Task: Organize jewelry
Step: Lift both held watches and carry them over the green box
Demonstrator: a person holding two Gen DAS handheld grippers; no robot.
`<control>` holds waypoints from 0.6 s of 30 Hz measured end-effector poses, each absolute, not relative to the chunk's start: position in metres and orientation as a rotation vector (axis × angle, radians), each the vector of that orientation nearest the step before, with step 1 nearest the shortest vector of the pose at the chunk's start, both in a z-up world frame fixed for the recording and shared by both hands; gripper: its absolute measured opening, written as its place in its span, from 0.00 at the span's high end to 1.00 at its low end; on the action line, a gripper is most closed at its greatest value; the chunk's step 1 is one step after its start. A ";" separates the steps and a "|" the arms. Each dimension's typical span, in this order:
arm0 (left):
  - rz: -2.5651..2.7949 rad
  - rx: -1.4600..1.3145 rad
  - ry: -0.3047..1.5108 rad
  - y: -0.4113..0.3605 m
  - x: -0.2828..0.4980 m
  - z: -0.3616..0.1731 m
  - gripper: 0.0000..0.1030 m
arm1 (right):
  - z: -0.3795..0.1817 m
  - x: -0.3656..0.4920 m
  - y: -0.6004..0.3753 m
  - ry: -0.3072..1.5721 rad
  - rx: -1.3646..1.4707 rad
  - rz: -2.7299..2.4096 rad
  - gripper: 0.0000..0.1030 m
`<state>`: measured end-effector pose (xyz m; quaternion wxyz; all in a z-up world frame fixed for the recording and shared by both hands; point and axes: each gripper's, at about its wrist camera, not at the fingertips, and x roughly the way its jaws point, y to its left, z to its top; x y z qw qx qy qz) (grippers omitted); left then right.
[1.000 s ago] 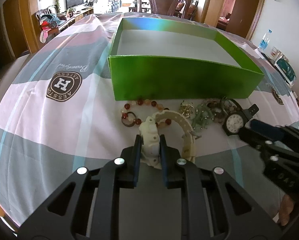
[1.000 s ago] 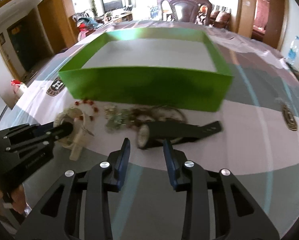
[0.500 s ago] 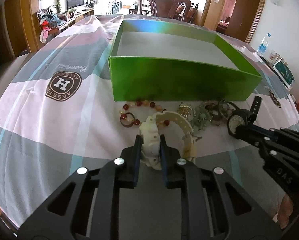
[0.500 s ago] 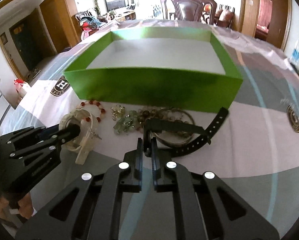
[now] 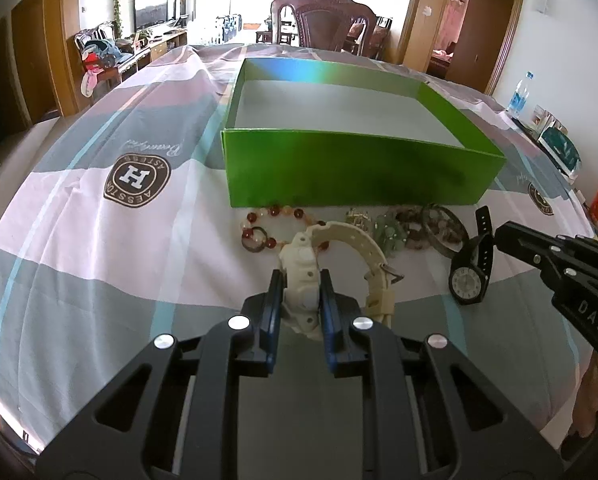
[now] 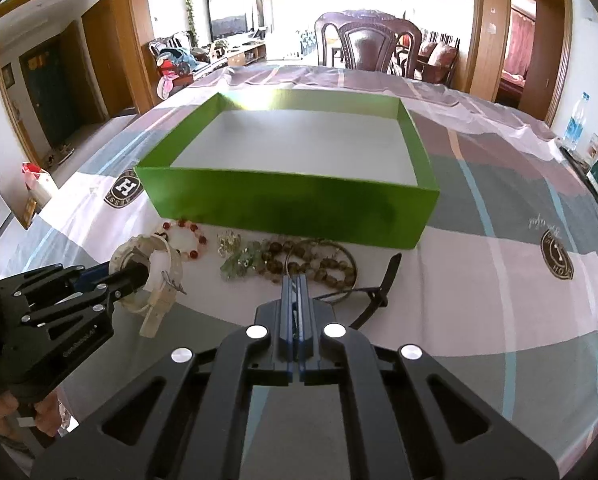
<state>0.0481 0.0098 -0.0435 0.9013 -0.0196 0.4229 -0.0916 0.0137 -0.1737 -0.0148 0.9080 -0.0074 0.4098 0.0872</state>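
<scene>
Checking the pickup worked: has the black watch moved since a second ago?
Yes. The black watch lay flat near the green box; now it hangs upright in the right tool, nearer the camera.

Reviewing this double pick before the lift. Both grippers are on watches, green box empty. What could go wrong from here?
1. The right gripper has just closed on the black watch's thin strap only; the face hangs and could swing or slip.
2. The cream watch's strap arches over the red bead bracelet and may drag it.
3. Both loads must clear the green box's near wall.
</scene>
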 end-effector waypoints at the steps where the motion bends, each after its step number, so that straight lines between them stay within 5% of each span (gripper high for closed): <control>1: -0.189 -0.041 0.875 0.010 0.048 -0.044 0.83 | -0.016 0.014 -0.174 0.847 -0.013 0.179 0.98; 18: -0.192 -0.031 0.880 0.008 0.046 -0.046 0.83 | -0.021 0.004 -0.208 0.863 0.025 0.093 0.98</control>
